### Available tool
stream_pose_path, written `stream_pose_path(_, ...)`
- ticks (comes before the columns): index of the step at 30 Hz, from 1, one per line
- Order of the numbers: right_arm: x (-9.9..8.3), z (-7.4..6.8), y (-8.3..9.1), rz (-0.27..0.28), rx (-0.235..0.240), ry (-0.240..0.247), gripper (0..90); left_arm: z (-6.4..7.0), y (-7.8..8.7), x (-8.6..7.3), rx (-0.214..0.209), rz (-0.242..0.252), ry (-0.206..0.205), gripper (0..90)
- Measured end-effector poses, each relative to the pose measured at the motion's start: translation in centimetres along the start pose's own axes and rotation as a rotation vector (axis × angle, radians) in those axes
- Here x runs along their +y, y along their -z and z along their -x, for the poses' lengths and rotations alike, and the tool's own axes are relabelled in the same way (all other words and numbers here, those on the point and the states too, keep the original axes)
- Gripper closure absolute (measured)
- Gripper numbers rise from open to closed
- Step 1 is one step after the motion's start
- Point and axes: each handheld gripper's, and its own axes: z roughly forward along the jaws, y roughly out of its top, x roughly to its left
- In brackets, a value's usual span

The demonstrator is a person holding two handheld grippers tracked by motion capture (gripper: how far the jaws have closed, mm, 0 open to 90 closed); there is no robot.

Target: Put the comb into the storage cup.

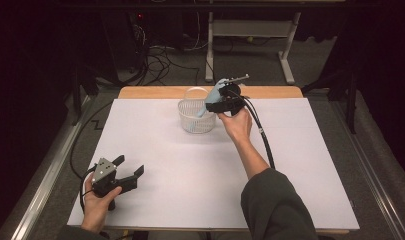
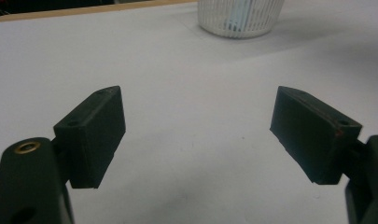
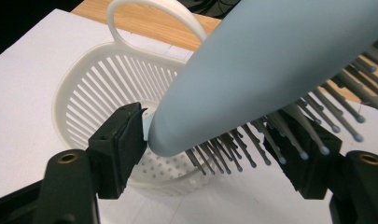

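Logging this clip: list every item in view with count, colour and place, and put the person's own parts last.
Slatted plastic basket with loop handle: one, white, far middle of the table.
Bristled plastic hairbrush: one, pale blue with grey bristles, between the right gripper's jaws, tilted over the basket with its handle end inside.
Sheet-covered table: one, white top with a wooden far edge.
Desk frame: one, pale, on the floor behind the table.
Floor cables: several, dark, behind the table.
Left gripper: black, jaws wide apart, near left corner.
Right gripper: black, at the basket.
Hands: two, one per gripper.
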Motion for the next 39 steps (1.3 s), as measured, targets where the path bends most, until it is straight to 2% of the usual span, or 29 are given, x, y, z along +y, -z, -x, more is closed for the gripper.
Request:
stream_pose_path(5, -0.3, 0.1, 0.5, 0.025, 0.003, 0.012, 29.3, 0.0, 0.0, 0.0, -0.002, -0.002, -0.001, 18.8)
stream_pose_path(39, -1.8, 1.4, 3.6, 0.075, 0.021, 0.025, 28.7, 0.0, 0.1, 0.1, 0.006, 0.006, -0.001, 18.8)
